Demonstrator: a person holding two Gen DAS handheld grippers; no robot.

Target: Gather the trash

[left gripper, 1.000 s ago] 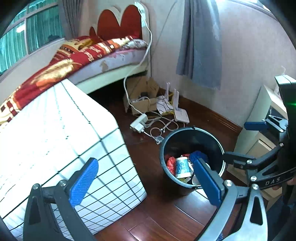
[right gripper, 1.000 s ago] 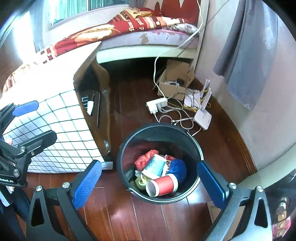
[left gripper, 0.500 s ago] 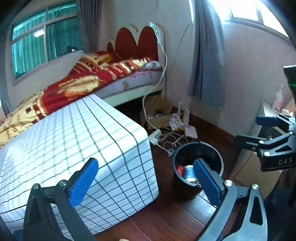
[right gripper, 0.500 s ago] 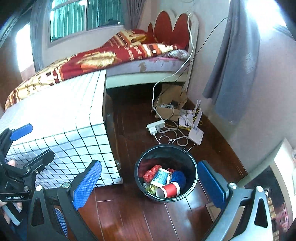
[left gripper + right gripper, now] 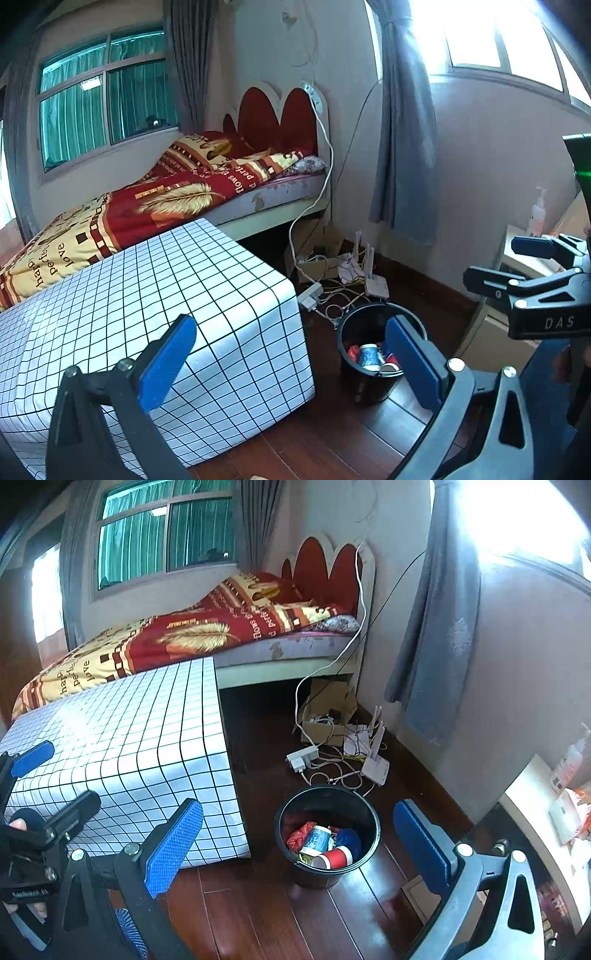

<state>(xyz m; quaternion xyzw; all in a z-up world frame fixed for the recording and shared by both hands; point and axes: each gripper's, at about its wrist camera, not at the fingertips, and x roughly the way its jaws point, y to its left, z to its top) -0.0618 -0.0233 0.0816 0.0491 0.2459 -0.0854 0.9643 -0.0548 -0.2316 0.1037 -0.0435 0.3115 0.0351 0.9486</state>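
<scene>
Both grippers are spread wide and empty: the left gripper (image 5: 291,363) hangs above the edge of the grid-cloth counter (image 5: 155,295), the right gripper (image 5: 299,849) above the floor, each well clear of the black trash bucket (image 5: 328,867). The bucket stands on the wooden floor (image 5: 258,915) beside the counter and holds a red paper cup (image 5: 334,857), a blue patterned cup (image 5: 318,840), red wrapping and something blue. The risk is likely the power strip (image 5: 303,757) and loose cables (image 5: 340,773) just behind the bucket: a gripper reaching there could snag them or tip the bucket.
</scene>
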